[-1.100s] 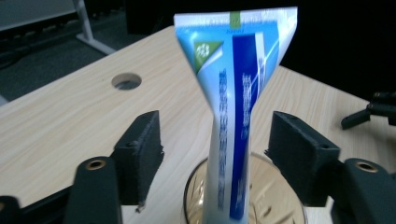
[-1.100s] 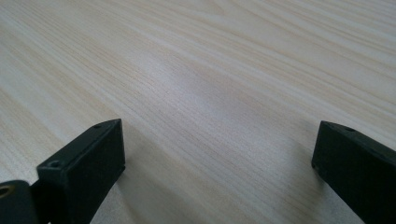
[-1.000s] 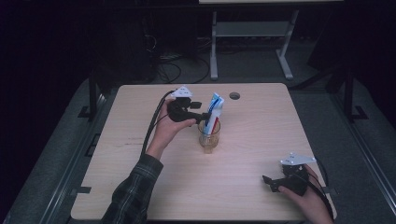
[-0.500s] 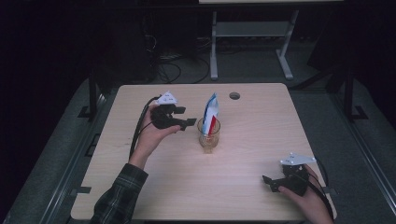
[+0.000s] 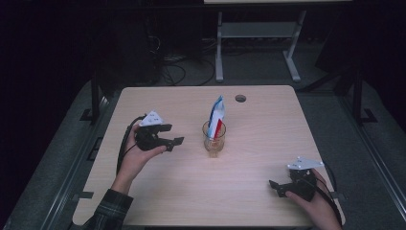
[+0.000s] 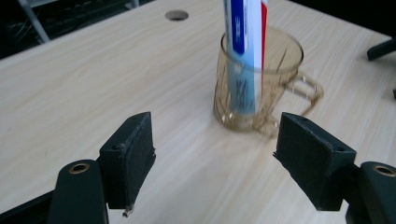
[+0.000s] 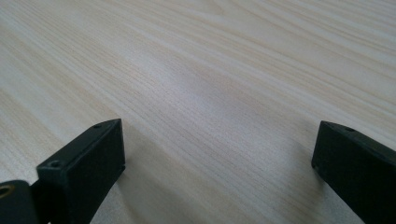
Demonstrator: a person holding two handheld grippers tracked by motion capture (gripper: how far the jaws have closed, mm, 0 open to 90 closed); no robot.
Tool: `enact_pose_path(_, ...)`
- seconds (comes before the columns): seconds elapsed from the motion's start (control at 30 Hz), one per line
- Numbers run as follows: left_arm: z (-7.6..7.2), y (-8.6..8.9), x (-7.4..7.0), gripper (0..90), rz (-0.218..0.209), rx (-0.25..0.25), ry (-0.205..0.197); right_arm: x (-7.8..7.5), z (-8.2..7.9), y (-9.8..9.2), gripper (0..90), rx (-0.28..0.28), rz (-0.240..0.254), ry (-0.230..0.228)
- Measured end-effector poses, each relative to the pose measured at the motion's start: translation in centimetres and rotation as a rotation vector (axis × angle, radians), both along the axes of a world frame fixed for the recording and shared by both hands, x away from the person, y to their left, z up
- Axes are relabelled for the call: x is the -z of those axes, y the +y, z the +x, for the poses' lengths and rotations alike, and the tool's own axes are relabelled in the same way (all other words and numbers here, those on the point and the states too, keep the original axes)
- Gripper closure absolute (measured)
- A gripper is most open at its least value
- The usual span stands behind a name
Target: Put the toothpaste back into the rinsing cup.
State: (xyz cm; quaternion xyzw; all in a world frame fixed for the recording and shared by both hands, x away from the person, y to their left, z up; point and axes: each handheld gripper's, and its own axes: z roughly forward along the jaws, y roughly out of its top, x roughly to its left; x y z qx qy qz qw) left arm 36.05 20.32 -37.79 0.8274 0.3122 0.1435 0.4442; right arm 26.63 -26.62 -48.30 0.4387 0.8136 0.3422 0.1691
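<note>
High view lays out a pale wooden counter [image 5: 158,196] with a glass mug [image 5: 213,139] standing near its middle, a toothpaste tube [image 5: 217,117] upright inside it and leaning on the rim. The left gripper [image 5: 173,134] hangs just left of the mug, apart from it, its jaws spread and empty; in the left gripper view the mug [image 6: 254,88] sits ahead and slightly right of the open jaws, handle turned to the far side. The right gripper [image 5: 274,186] rests low at the near right corner, well apart from the mug, jaws also wide over bare wood. To my eye the tube is placed and the left hand is clearing away: best to move off level and sideways, keeping the jaws wide, so nothing nudges the mug or tips the tube.
</note>
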Motion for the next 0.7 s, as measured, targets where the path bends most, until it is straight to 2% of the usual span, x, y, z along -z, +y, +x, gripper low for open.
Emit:
enact_pose_path(0.33, -2.9, 3.0, 1.7, 26.2, 0.020, -0.040, 0.012, 0.0, 0.0, 0.0, 1.9, 0.001, -0.001, -0.002)
enact_pose_path(0.4, -4.0, 3.8, 2.3, 26.2, 0.023, -0.052, 0.023, 0.0, 0.0, 0.0, 1.9, 0.002, 0.000, -0.001)
enact_pose_path(0.53, -4.8, 4.7, 2.8, 26.1, 0.026, -0.064, 0.034, 0.0, 0.0, 0.0, 1.9, 0.002, -0.001, -0.001)
enact_pose_path(0.7, -6.4, 5.9, 3.9, 24.6, 0.055, -0.094, 0.048, 0.0, 0.0, 0.0, 1.9, 0.002, -0.001, -0.001)
